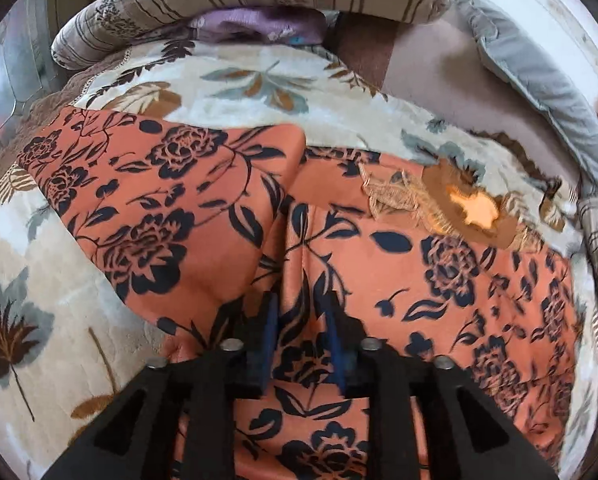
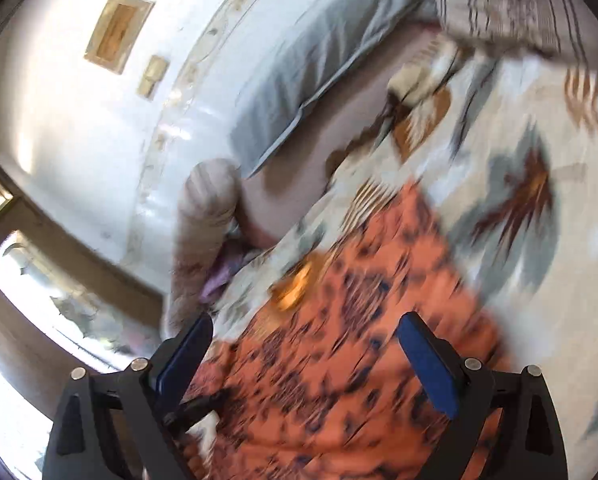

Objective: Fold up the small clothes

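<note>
The orange flowery dress point(image 1: 379, 280) lies spread on my bed's leaf-print blanket point(image 1: 39, 280), one part folded over on the left. My left claw point(image 1: 302, 316) is narrow, with a ridge of the fabric running up between its pads; can't tell if it's actually pinched. My right claw point(image 2: 311, 344) is wide, holding nothing, above the dress. Grey pillow point(image 2: 299, 60) behind.

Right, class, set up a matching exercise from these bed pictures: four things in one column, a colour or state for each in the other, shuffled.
Things:
1. garment
2. pillow
3. right gripper
4. blanket

Colour or state:
A. plain grey
B. jaws wide apart, nothing between the pads
C. orange with dark flowers
D. cream with a leaf print

Pairs: 1-C, 2-A, 3-B, 4-D
</note>
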Available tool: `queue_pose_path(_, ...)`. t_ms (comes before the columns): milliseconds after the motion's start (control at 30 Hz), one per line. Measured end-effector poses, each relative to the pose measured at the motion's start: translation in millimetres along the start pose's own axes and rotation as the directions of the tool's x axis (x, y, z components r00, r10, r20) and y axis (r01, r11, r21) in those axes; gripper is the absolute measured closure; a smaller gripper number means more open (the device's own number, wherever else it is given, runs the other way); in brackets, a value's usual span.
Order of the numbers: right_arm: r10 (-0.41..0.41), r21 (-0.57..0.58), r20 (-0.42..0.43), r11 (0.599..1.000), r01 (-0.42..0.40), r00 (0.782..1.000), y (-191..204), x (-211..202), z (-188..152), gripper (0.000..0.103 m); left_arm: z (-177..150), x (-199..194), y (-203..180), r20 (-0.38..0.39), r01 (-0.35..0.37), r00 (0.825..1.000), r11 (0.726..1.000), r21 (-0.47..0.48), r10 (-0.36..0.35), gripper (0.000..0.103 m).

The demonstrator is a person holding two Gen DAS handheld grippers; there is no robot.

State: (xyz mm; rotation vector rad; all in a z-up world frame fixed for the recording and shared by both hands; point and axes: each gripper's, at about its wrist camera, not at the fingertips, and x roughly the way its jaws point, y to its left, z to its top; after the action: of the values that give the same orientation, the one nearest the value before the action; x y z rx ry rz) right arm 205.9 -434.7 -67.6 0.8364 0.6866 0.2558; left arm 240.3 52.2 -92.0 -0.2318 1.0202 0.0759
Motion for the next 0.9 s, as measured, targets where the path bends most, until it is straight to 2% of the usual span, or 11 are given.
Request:
queue_pose_path(67, -0.057, -0.028, -0.076, 0.998, 0.055, 0.995, -11, 30, 28, 0.008, -6, 14, 6, -0.035, 0.017, 0.999, 1.0, -0.016, -0.017, 0.074)
queue_pose_path(167, -0.179, -0.113, -0.16, 0.98, 0.163, 0.971, -23, 74, 54, 0.019, -12, 9, 7, -0.001, 0.021, 1.0, 1.0, 0.002, -0.021, 0.073)
queue_pose_path(233, -0.227, -0.112, -0.215, 0.972, 0.207, 0.95, -37, 101, 65, 0.045, -14, 7, 8, -0.001, 0.025, 1.0, 1.0, 0.016, -0.025, 0.073)
queue_pose_path(267, -0.244, -0.093, -0.231, 0.969, 0.229, 0.942, -45, 110, 68, 0.048, -15, 6, 9, -0.003, 0.027, 1.0, 0.999, 0.022, -0.027, 0.073)
queue_pose_path(367, -0.227, -0.054, -0.252, 0.974, 0.22, 0.941, -57, 125, 69, 0.052, -14, 6, 10, -0.015, 0.042, 0.999, 0.998, 0.037, -0.041, 0.073)
queue_pose_path(433, -0.214, -0.1, -0.262, 0.976, 0.194, 0.941, -51, 128, 65, 0.09, -10, 10, 8, -0.017, 0.047, 0.999, 0.998, 0.041, -0.047, 0.072)
queue_pose_path(567, -0.313, -0.09, -0.164, 0.949, 0.302, 0.936, -60, 117, 75, 0.096, -12, 11, 6, -0.01, 0.038, 0.999, 0.998, 0.054, -0.038, 0.072)
queue_pose_path(700, -0.302, -0.069, -0.179, 0.953, 0.295, 0.936, -70, 115, 79, 0.094, -11, 11, 4, -0.02, 0.021, 1.0, 0.998, 0.056, -0.02, 0.071)
queue_pose_path(800, -0.313, -0.021, -0.125, 0.95, 0.313, 0.942, -70, 90, 79, 0.09, -9, 8, 3, -0.034, 0.018, 0.999, 0.999, 0.042, -0.017, 0.069)
queue_pose_path(867, -0.278, -0.008, -0.13, 0.96, 0.28, 0.952, -68, 73, 70, 0.065, -10, 2, 4, -0.029, 0.014, 0.999, 0.999, 0.035, -0.013, 0.069)
queue_pose_path(900, -0.254, -0.012, -0.147, 0.967, 0.255, 0.956, -65, 64, 61, 0.031, -11, -2, 4, -0.019, 0.019, 1.0, 0.999, 0.031, -0.018, 0.067)
